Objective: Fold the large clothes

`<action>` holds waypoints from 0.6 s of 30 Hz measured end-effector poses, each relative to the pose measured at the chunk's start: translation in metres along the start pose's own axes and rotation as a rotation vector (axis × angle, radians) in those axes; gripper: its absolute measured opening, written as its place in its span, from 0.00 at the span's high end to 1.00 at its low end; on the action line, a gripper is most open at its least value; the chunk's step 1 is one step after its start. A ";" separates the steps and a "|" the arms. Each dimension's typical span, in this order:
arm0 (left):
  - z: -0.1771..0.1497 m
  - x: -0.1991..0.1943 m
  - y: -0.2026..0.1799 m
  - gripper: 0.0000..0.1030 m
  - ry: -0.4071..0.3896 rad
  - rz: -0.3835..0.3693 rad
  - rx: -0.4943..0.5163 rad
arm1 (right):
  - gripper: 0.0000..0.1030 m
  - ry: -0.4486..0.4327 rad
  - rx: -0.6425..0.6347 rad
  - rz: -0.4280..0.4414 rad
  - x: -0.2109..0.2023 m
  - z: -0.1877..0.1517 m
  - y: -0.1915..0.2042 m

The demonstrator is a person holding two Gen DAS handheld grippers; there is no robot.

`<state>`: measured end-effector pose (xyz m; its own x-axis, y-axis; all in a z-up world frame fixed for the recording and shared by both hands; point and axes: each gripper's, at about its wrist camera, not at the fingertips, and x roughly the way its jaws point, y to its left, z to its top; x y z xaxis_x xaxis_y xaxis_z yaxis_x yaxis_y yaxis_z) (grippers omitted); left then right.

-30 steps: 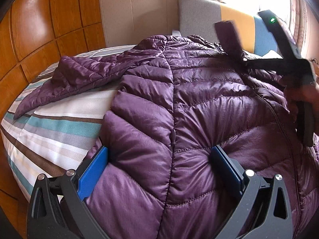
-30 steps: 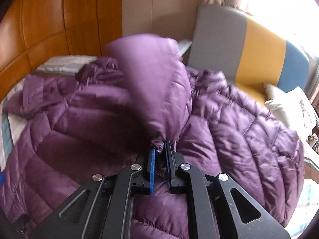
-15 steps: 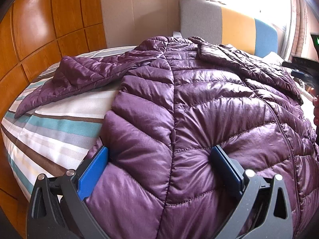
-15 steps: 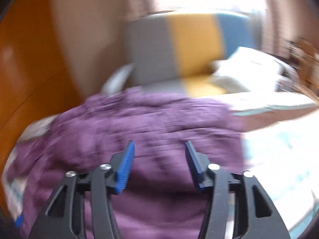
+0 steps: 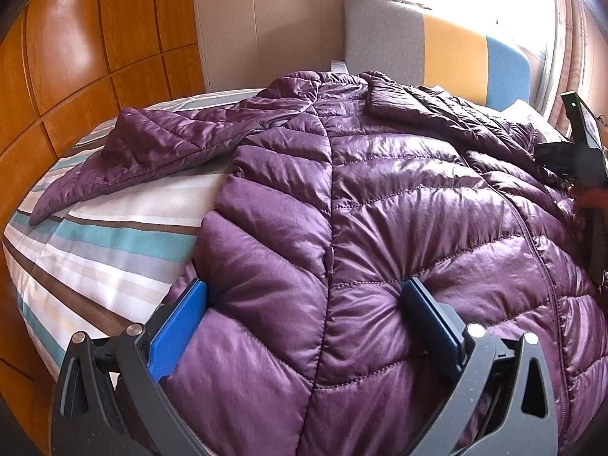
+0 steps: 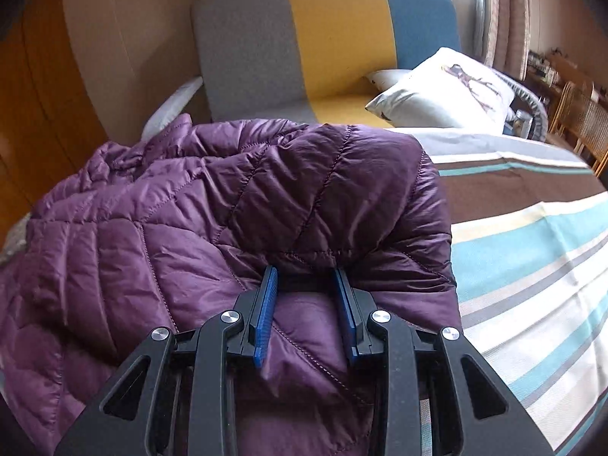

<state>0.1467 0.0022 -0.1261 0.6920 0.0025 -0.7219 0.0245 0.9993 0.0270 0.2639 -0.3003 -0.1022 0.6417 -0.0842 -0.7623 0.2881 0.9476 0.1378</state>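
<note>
Looking along the left gripper point(image 5: 304, 323), we see its jaws spread wide and pressed down into the purple puffer jacket point(image 5: 380, 209), with a fat bulge of quilted fabric between the blue pads point(image 5: 178, 326); the pads dent the fabric at both sides, but we cannot tell if this is a real grip or just pressing down. The jacket lies spread on the striped bedsheet point(image 5: 95, 247), covering most of the bed. One sleeve point(image 5: 152, 152) stretches out to the left over the sheet. The other sleeve point(image 5: 437, 110) is folded across the upper body of the jacket.

The right gripper point(image 6: 304, 277) sits at the jacket's right edge, where a folded layer of it point(image 6: 304, 190) ends beside bare sheet. Its jaws are part way apart and closing, jacket fabric between them; whether the pads press it yet we cannot tell. In the left view that tool shows at the far right with part of a hand point(image 5: 591, 199) on it.

Behind the bed: a grey, yellow and blue headboard point(image 6: 330, 38), a white pillow point(image 6: 444, 91), wood panelling point(image 5: 76, 57).
</note>
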 end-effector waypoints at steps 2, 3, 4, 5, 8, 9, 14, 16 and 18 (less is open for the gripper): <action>0.006 -0.005 -0.001 0.02 0.004 -0.008 0.013 | 0.70 -0.029 0.019 0.026 -0.012 -0.002 -0.007; 0.011 -0.007 -0.002 0.02 0.004 -0.012 0.018 | 0.70 -0.047 0.024 0.031 -0.016 0.002 -0.006; 0.018 -0.011 -0.002 0.02 -0.003 -0.023 0.016 | 0.70 -0.073 0.031 0.040 -0.025 0.002 -0.007; 0.026 -0.014 -0.001 0.02 -0.013 -0.038 0.010 | 0.70 -0.090 0.034 0.036 -0.032 0.002 -0.008; 0.052 -0.016 -0.005 0.02 -0.036 -0.069 -0.007 | 0.70 -0.079 0.007 -0.001 -0.030 0.004 -0.005; 0.064 -0.015 -0.008 0.02 -0.042 -0.082 -0.008 | 0.70 -0.062 -0.007 -0.026 -0.024 0.005 -0.004; 0.131 0.004 -0.044 0.02 -0.111 -0.125 0.026 | 0.70 -0.016 0.014 -0.029 -0.004 -0.004 -0.010; 0.152 0.021 -0.062 0.02 -0.111 -0.136 0.035 | 0.70 -0.019 0.005 -0.025 -0.004 -0.006 -0.009; 0.174 0.046 -0.082 0.03 -0.086 -0.140 0.034 | 0.70 -0.022 0.006 -0.015 -0.004 -0.008 -0.010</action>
<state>0.3020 -0.0856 -0.0412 0.7389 -0.1413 -0.6588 0.1486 0.9879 -0.0452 0.2528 -0.3075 -0.1051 0.6526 -0.1054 -0.7503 0.3022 0.9443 0.1302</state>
